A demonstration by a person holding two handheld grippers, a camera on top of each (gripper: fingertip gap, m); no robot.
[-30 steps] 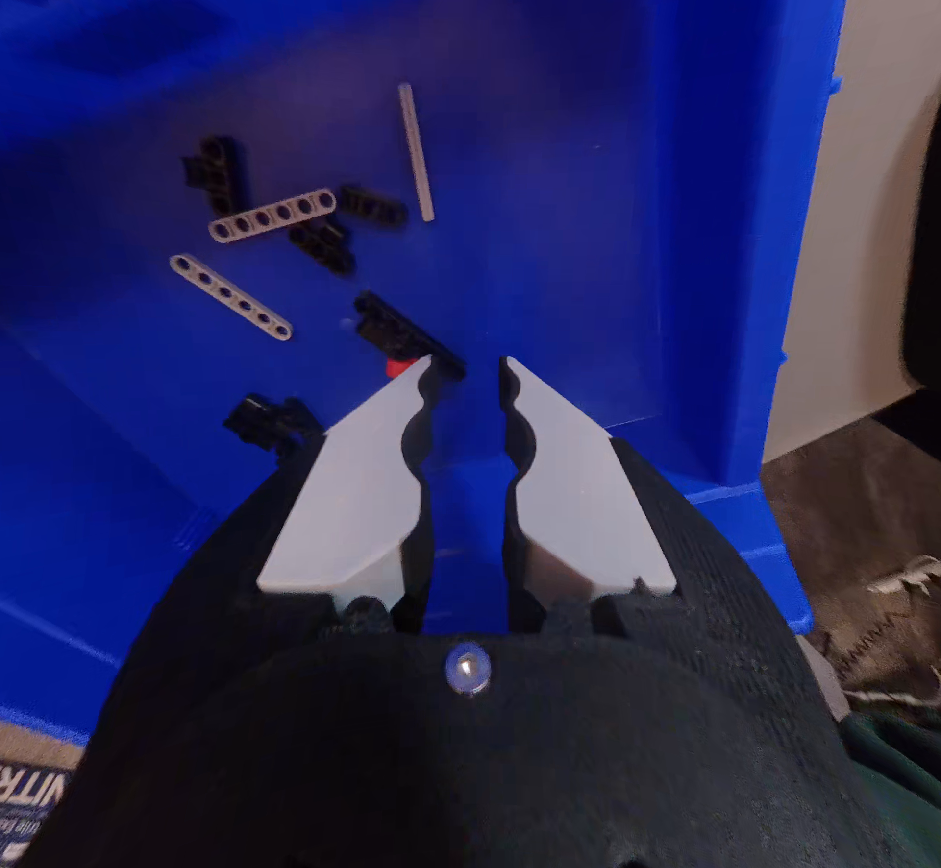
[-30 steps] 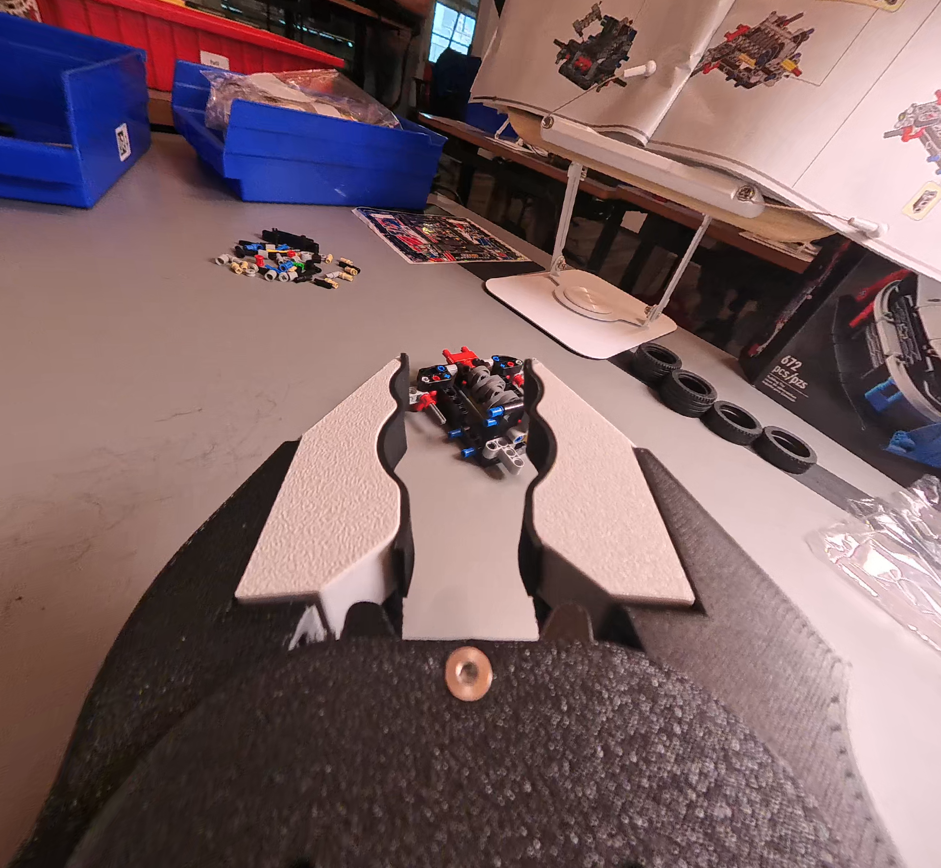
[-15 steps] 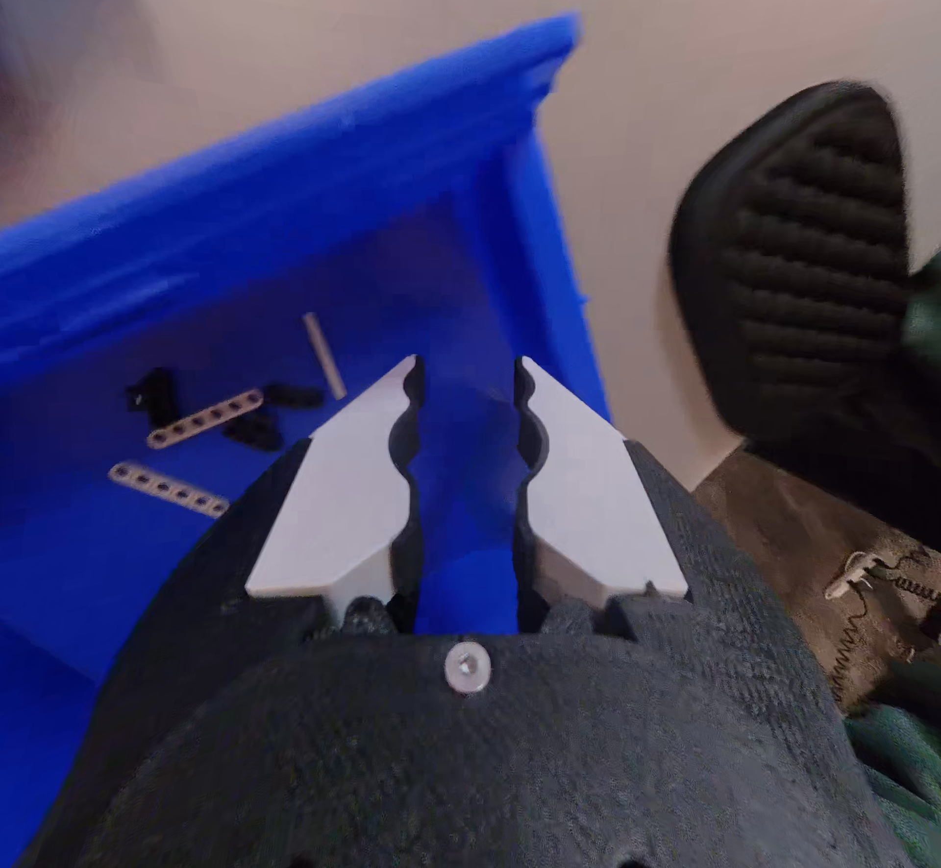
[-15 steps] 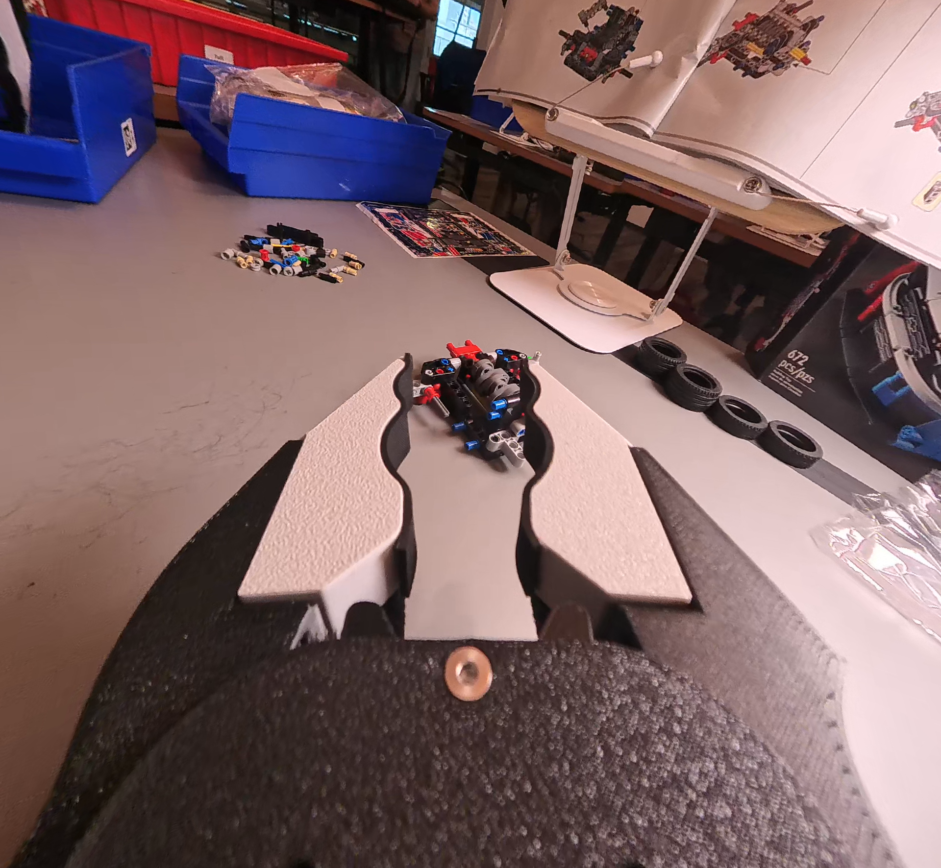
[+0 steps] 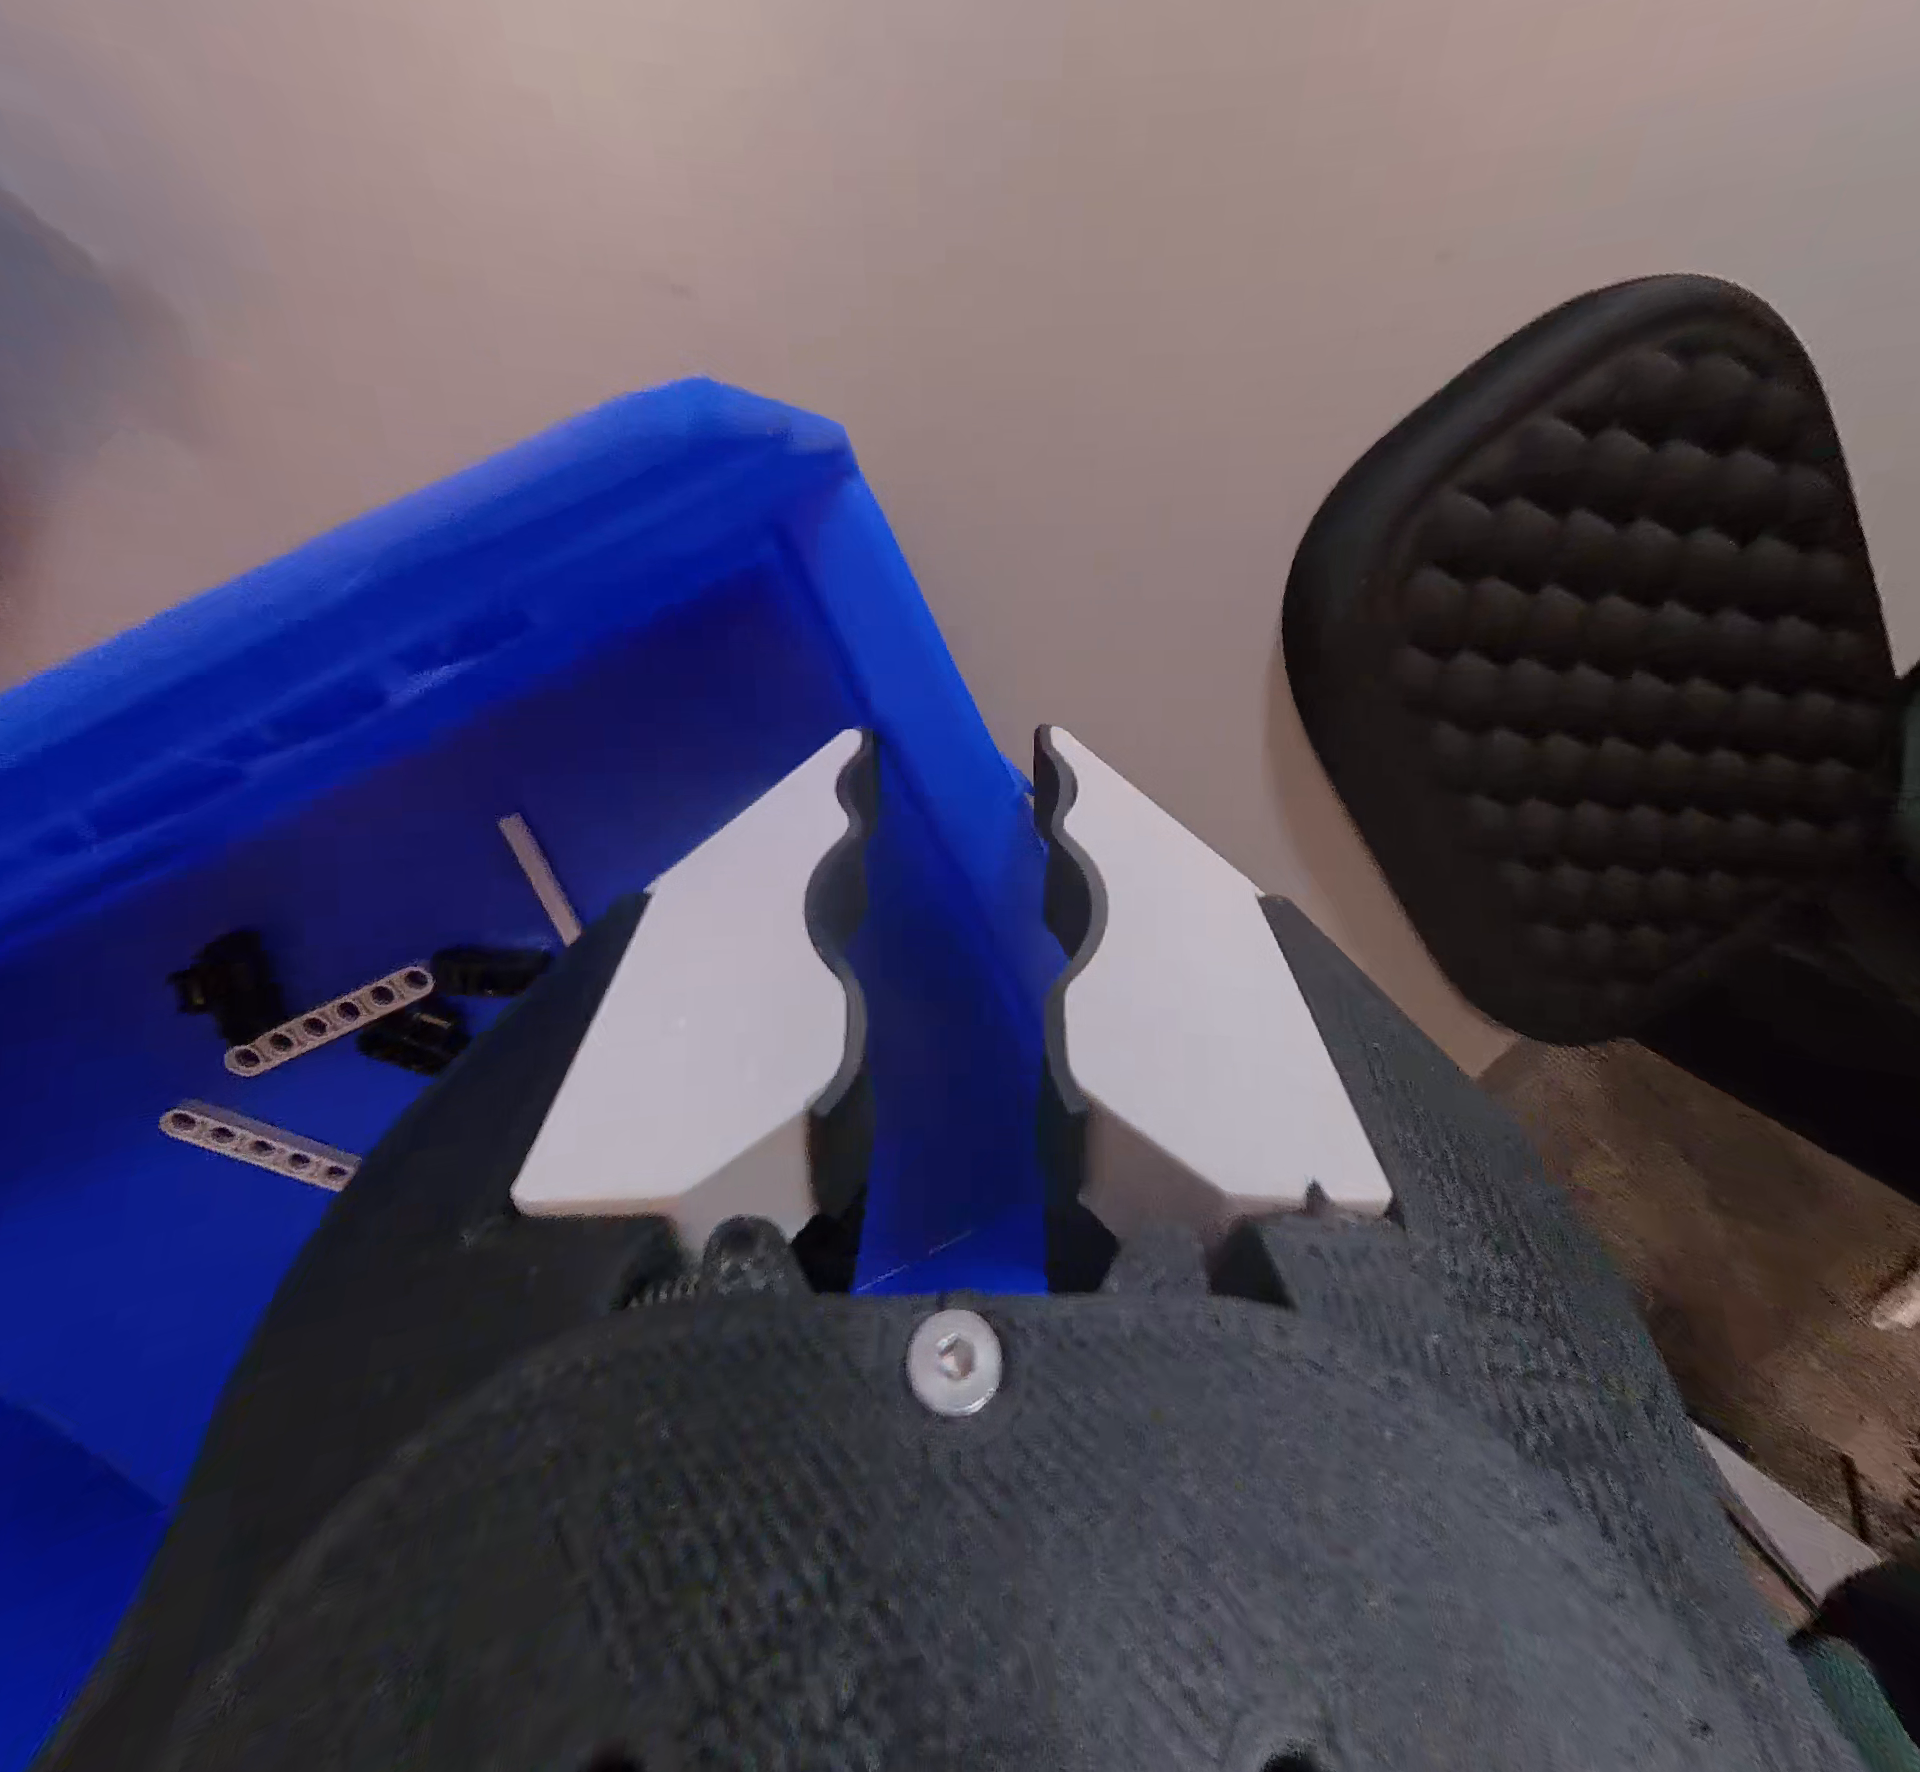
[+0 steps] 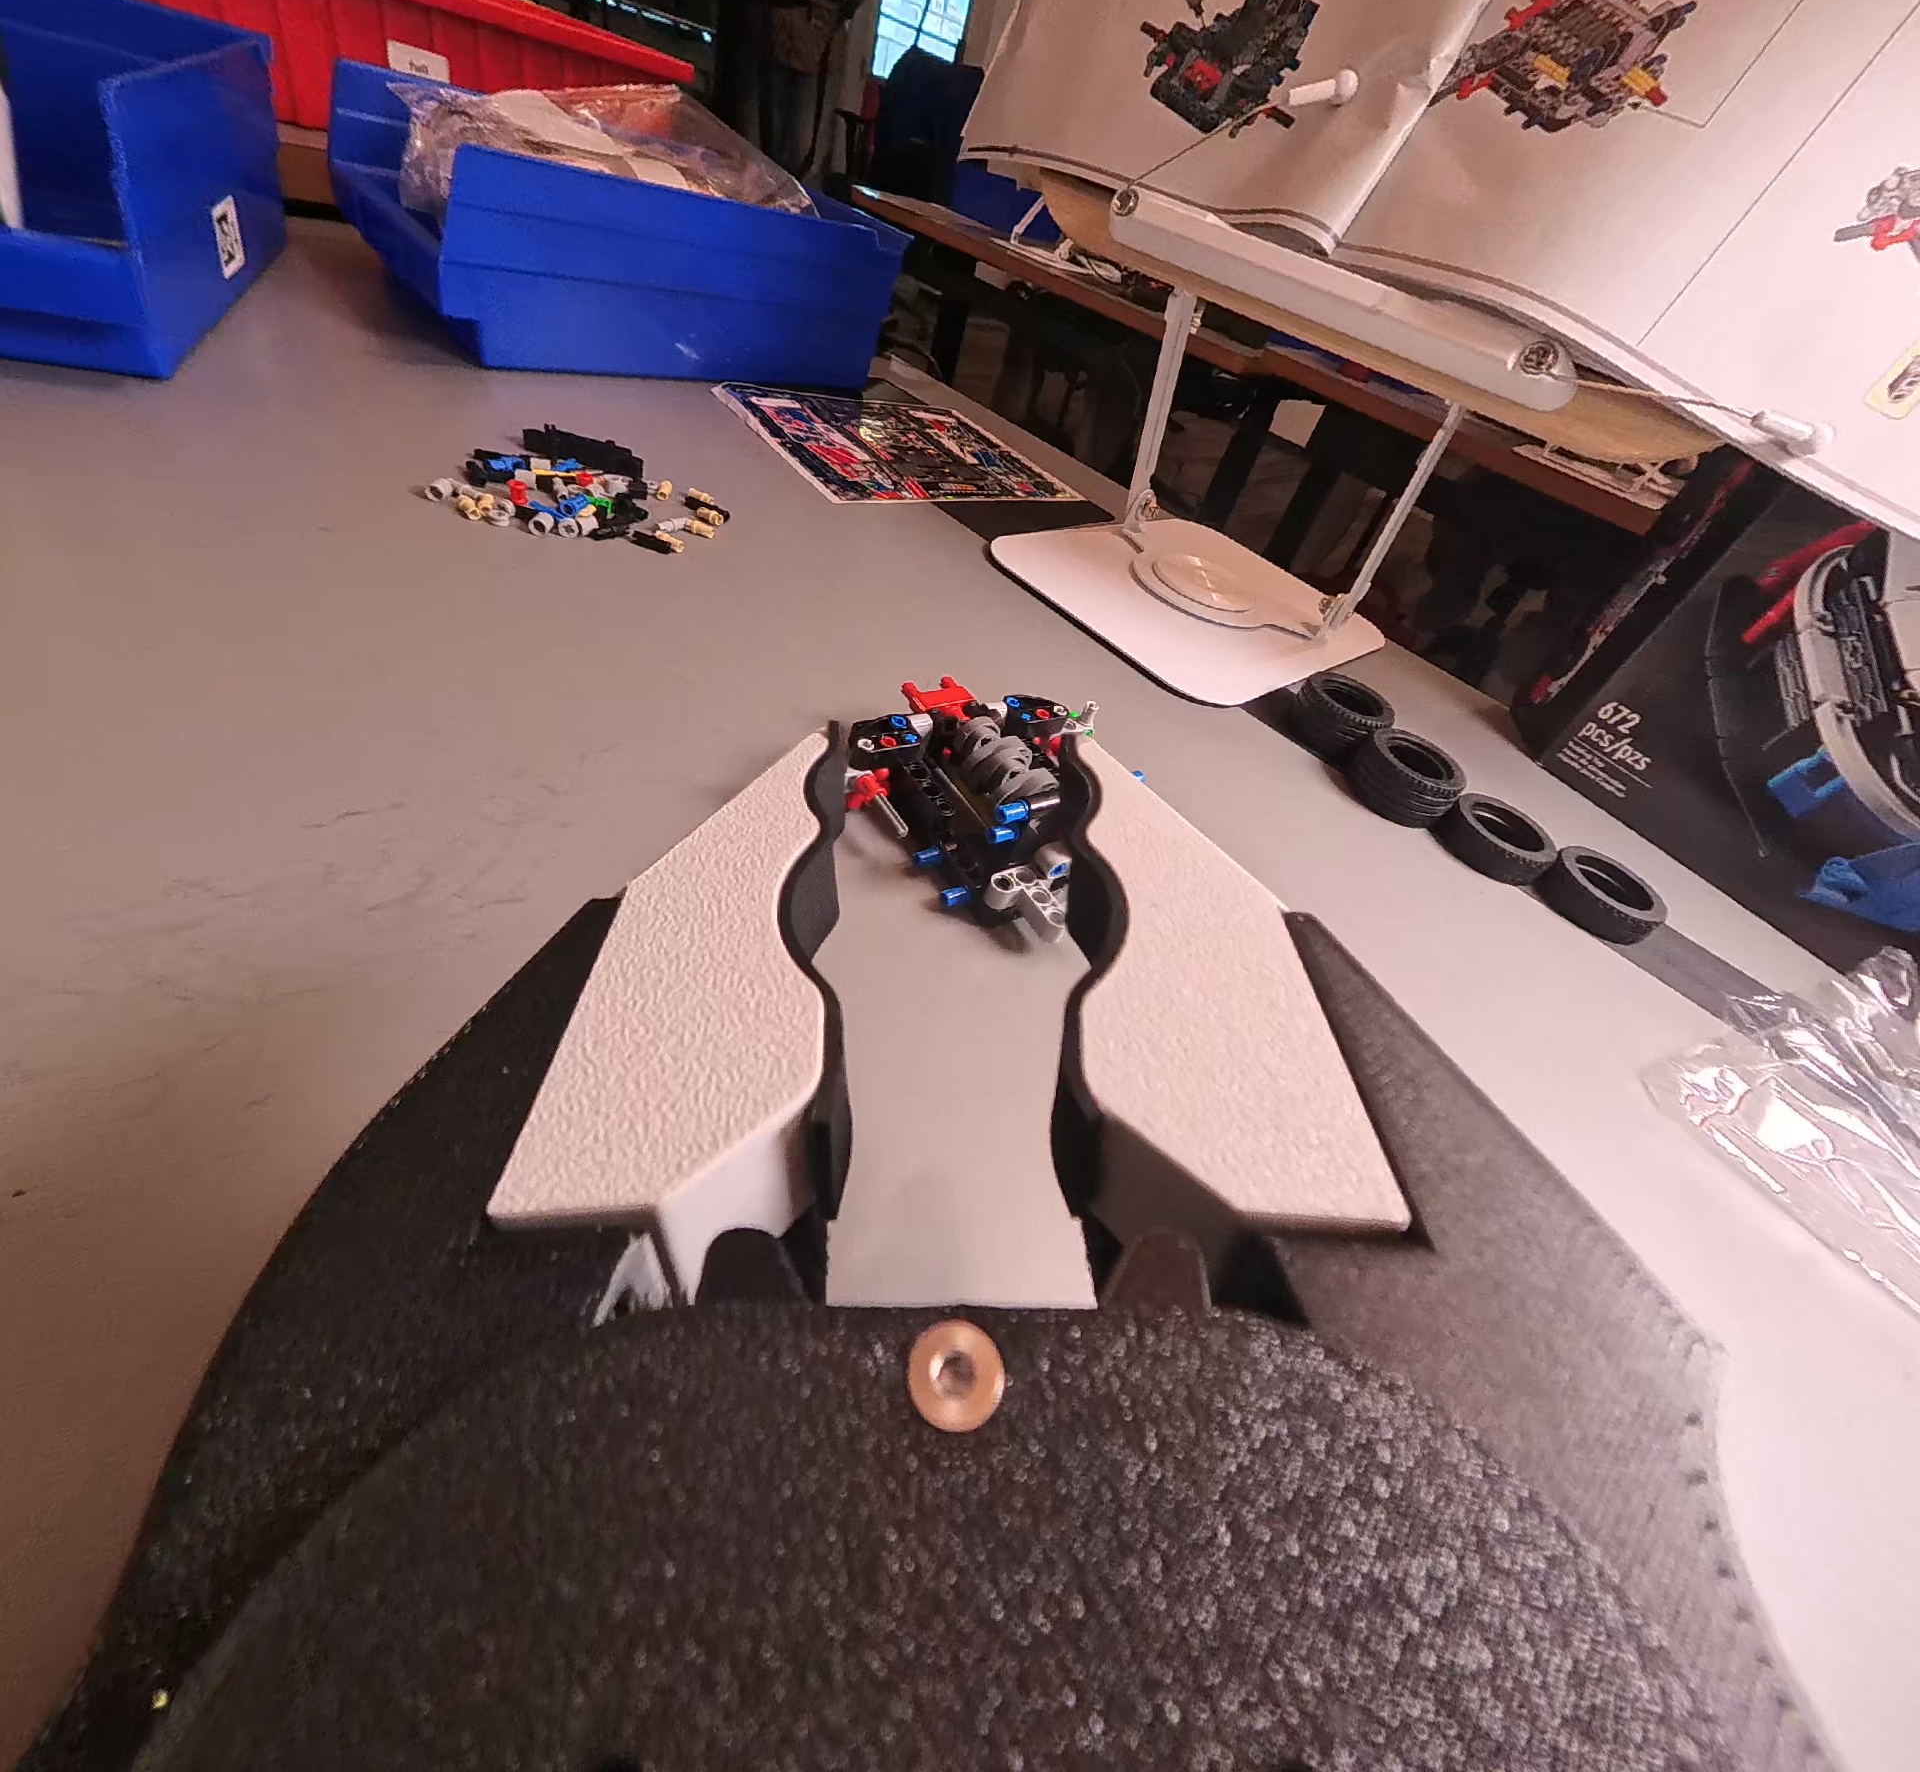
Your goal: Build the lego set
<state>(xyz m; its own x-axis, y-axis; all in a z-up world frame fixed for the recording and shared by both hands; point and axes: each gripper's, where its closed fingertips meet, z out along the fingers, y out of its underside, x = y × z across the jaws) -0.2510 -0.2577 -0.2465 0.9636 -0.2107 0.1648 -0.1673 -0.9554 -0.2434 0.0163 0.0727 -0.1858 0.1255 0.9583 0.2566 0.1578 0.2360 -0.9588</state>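
In the left wrist view my left gripper is open and empty, held above the right wall of a blue bin. The bin holds grey beams, a grey axle and black pieces. In the right wrist view my right gripper is open and empty, low over the grey table. The partly built lego assembly lies between its fingertips, black with red, blue and grey parts.
A pile of small loose pieces lies at the far left. Blue bins, a sticker sheet, the instruction stand, several black tyres, the set box and a plastic bag stand around. A black chair back is right of the bin. There is about 45 cm between the tips of the two grippers.
My left gripper has risen and pulled back out of the bin, opening wider, and the view now shows the wall and chair. My right gripper has edged closer to the assembly.
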